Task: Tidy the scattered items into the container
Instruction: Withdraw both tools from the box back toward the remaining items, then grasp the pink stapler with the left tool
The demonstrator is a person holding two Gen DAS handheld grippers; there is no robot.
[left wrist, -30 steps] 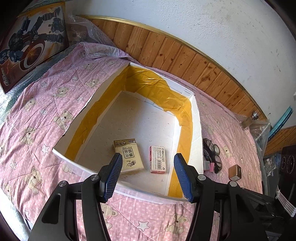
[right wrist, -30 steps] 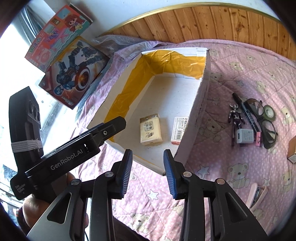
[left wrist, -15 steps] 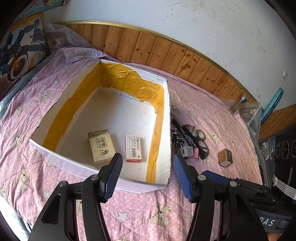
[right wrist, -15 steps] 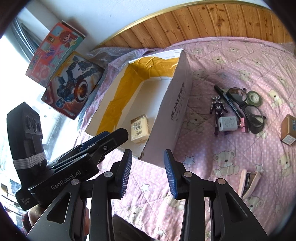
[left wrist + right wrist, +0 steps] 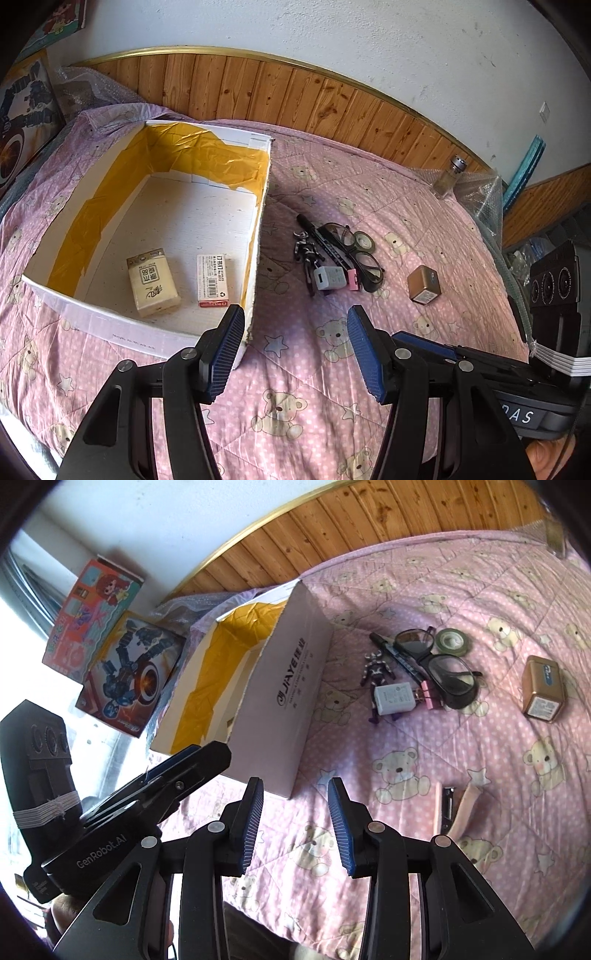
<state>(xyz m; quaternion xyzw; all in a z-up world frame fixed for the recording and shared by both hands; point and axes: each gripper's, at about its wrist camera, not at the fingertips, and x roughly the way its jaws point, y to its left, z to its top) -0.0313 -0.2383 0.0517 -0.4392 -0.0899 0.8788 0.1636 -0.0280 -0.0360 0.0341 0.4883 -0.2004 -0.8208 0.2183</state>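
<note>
From my left wrist view, the left gripper (image 5: 295, 347) sits at the lower middle, jaws spread with nothing between them, above the pink quilt (image 5: 295, 387). The box (image 5: 258, 236) fills the left half of the frame; inside it, at its near end, I see a tissue pack (image 5: 152, 282) and, just right of it, a staple box (image 5: 215, 280). Right of the box, at frame centre, lies a cluster: marker (image 5: 325, 245), figurine (image 5: 306, 254), charger (image 5: 328, 278), glasses (image 5: 354, 254) and tape roll (image 5: 364, 240). A brown tin (image 5: 424, 285) lies apart to their right. The right gripper's body shows at the lower right.

From my right wrist view, the right gripper (image 5: 295, 825) sits at the lower middle, jaws parted and empty. The box (image 5: 288, 701) stands at centre left, its printed wall facing me. The cluster lies upper right of centre: figurine (image 5: 376, 668), charger (image 5: 393, 699), glasses (image 5: 439, 664), tape roll (image 5: 453, 640). The tin (image 5: 545, 694) is at the right edge, and a stapler (image 5: 454, 806) lies open at the lower right.
</note>
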